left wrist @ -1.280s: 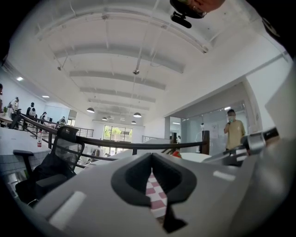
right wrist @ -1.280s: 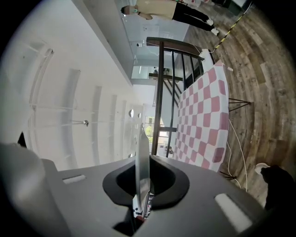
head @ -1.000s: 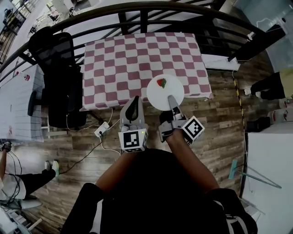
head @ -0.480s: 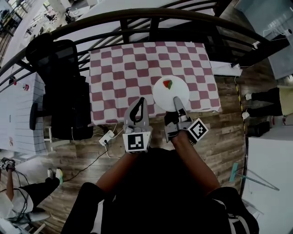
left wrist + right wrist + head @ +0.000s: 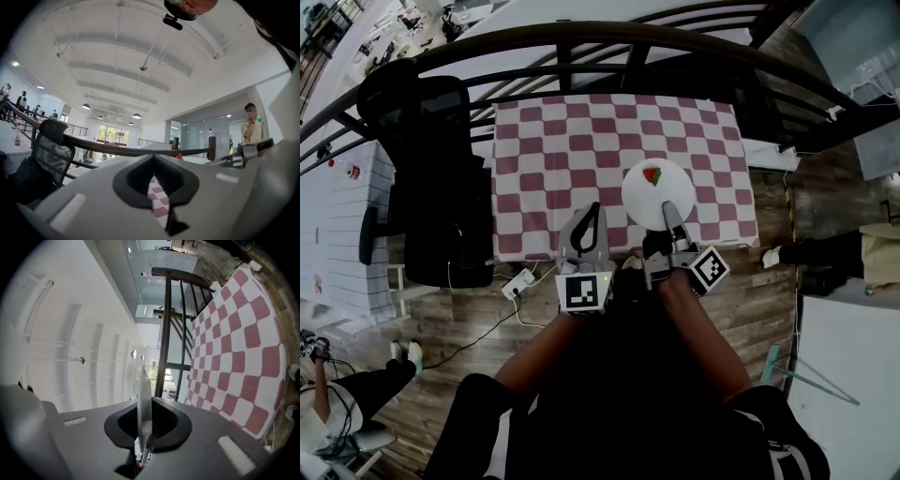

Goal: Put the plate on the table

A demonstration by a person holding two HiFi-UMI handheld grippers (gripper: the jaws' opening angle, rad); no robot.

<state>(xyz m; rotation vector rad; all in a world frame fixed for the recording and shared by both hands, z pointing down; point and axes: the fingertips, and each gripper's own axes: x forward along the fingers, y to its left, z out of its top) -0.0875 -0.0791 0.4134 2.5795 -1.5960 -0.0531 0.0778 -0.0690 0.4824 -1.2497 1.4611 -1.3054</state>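
A white plate (image 5: 656, 199) carrying a small red and green piece of food (image 5: 652, 175) hangs over the near right part of the table with the red-and-white checked cloth (image 5: 553, 150). My right gripper (image 5: 671, 213) is shut on the plate's near rim. In the right gripper view the plate (image 5: 143, 390) shows edge-on between the jaws of that gripper (image 5: 144, 426), with the checked cloth (image 5: 234, 343) beside it. My left gripper (image 5: 592, 208) reaches over the table's near edge, left of the plate, shut and holding nothing. Through the left gripper (image 5: 153, 162) I see a sliver of cloth (image 5: 158, 199).
A black office chair (image 5: 431, 178) stands against the table's left side. A dark curved railing (image 5: 581, 42) runs behind the table. A power strip with a cable (image 5: 520, 281) lies on the wood floor. A person (image 5: 337, 384) sits at the lower left.
Both grippers have moved forward together towards the table. The plate, which overhung the table's near edge, now sits fully over the cloth. Both grips look unchanged.
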